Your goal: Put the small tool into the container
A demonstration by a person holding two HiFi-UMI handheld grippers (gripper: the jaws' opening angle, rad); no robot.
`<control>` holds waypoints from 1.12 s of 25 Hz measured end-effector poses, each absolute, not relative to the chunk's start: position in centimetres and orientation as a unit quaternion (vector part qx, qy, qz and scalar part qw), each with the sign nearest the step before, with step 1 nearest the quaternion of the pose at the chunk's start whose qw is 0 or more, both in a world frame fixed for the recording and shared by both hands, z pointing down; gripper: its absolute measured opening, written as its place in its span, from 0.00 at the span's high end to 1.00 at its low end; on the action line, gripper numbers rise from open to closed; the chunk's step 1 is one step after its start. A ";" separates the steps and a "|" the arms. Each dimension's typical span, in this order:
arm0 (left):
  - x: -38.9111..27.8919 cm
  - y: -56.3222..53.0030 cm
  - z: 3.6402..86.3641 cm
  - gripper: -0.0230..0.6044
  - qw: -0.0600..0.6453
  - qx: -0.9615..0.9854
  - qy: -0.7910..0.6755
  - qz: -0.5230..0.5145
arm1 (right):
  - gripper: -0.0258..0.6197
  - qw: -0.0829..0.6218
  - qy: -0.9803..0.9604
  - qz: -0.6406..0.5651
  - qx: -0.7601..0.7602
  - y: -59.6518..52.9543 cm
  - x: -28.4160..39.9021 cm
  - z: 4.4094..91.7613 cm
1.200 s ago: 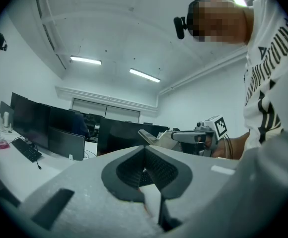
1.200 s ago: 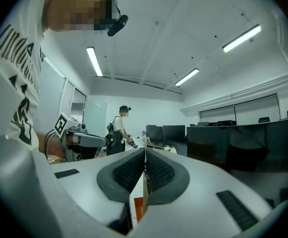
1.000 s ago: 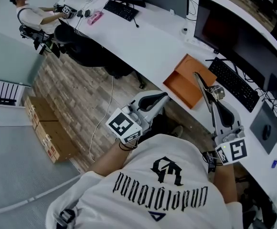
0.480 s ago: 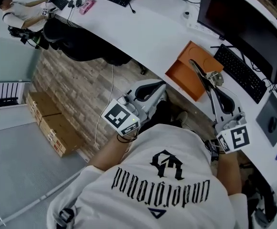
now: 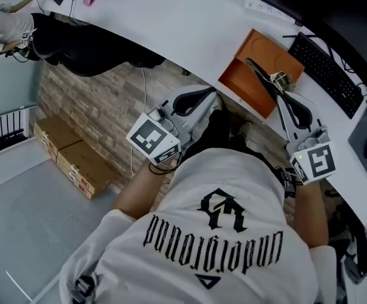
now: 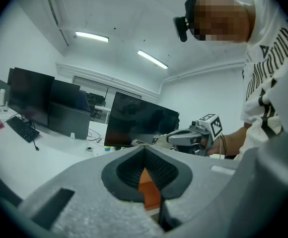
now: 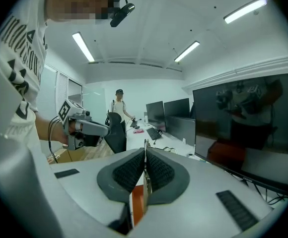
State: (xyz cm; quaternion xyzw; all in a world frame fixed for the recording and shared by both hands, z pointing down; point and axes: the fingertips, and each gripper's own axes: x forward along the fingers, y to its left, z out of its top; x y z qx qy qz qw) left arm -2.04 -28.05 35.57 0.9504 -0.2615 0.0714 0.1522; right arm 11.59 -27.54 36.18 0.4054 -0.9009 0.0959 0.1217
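I'm bringing both tongs lower; my right tongs [image 7: 145, 155] are clamping the small tool [image 7: 146, 188] just above the orange container [image 5: 245, 86], my left tongs [image 6: 144, 155] closed empty, so release looks near.

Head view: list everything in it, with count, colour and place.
Curved desk: one, white, across the top.
Open box-shaped container: one, orange, desk's near edge.
Small metal tool: one, silvery, above the container.
Computer keyboard: one, black, right of the container.
Cardboard boxes: two, brown, floor at left.
Other person: one, white-shirted, top left.
Left hand-held gripper: one, pale grey, shut, empty, beside the desk.
Right hand-held gripper: one, pale grey, shut on the tool.
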 end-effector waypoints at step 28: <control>-0.9 -32.1 49.7 0.94 0.229 0.941 -0.194 0.156 | 0.93 0.222 -0.869 0.260 0.359 -28.3 9.2 56.1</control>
